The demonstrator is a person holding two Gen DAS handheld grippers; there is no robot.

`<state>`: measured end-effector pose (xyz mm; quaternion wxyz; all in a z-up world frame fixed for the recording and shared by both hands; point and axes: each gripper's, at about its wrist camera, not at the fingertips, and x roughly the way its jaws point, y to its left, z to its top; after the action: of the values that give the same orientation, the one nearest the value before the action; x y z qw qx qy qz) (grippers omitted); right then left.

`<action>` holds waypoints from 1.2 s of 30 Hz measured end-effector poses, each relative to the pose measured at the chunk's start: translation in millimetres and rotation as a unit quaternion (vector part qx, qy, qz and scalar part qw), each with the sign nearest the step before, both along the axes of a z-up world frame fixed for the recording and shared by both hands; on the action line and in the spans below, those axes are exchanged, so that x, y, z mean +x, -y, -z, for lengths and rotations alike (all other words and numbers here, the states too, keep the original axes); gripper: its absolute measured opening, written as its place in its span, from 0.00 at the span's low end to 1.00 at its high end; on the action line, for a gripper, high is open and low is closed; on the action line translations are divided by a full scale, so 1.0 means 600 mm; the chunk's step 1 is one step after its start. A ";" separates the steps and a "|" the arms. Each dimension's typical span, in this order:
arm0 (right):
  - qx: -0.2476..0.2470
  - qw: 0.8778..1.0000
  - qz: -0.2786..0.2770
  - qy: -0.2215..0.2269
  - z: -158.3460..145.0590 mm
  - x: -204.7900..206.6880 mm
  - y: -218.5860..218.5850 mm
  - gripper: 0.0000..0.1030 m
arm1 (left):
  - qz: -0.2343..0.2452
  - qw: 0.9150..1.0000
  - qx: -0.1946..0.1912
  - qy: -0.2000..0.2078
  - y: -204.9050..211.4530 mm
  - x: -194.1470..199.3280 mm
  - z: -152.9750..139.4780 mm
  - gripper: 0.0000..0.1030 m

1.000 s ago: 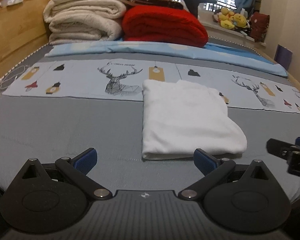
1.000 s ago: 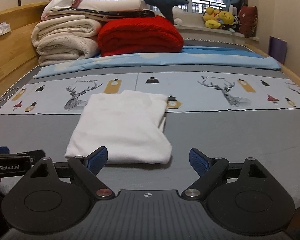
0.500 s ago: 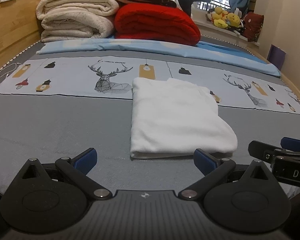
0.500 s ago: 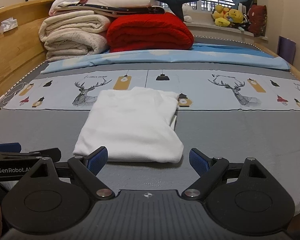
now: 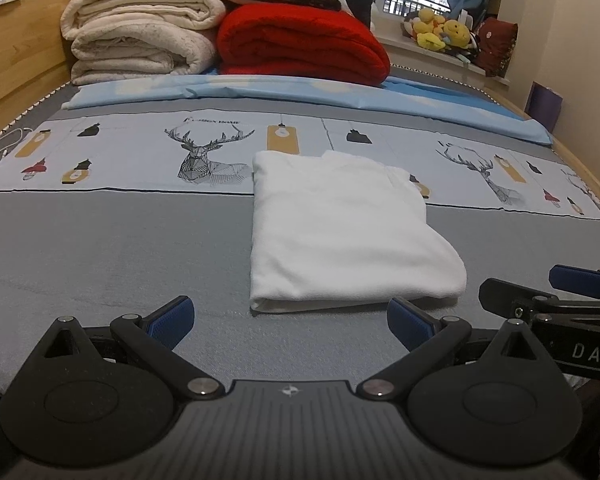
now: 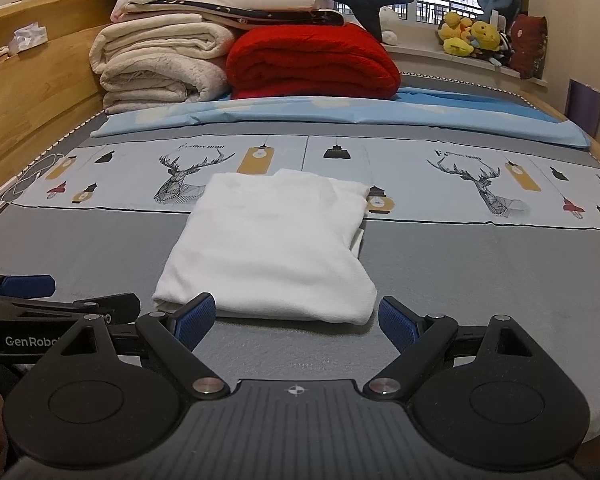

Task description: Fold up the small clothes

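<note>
A white garment (image 5: 340, 232) lies folded into a neat rectangle on the grey bed cover; it also shows in the right wrist view (image 6: 272, 248). My left gripper (image 5: 292, 316) is open and empty, just short of the garment's near edge. My right gripper (image 6: 296, 320) is open and empty, its blue pads either side of the garment's near edge without touching it. The right gripper also shows at the right of the left wrist view (image 5: 548, 292), and the left gripper at the left of the right wrist view (image 6: 60, 296).
Folded cream blankets (image 5: 140, 36) and a red blanket (image 5: 304, 44) are stacked at the head of the bed. A light blue sheet (image 5: 300, 96) lies in front of them. A wooden bed frame (image 6: 28, 92) runs along the left. Plush toys (image 6: 472, 36) sit on the window sill.
Both grippers have drifted slightly back and sideways from the folded garment, which stays still. Both stay open and empty.
</note>
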<state>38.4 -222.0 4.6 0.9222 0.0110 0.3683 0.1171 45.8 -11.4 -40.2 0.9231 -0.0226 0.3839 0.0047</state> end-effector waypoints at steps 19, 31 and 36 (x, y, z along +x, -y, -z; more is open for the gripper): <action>-0.002 1.000 -0.004 -0.001 0.001 -0.002 -0.006 0.87 | 0.001 1.000 0.000 -0.001 0.002 0.000 0.003 1.00; -0.002 1.000 -0.004 -0.001 0.000 -0.002 -0.006 0.87 | 0.003 1.000 -0.001 -0.004 0.000 -0.001 0.008 1.00; -0.002 1.000 -0.004 -0.001 0.000 -0.002 -0.007 0.87 | 0.003 1.000 -0.002 -0.005 0.000 -0.001 0.010 1.00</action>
<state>37.2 -218.0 4.7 0.9214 0.0075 0.3695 0.1202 45.3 -11.1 -45.9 0.9211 -0.0227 0.3886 0.0009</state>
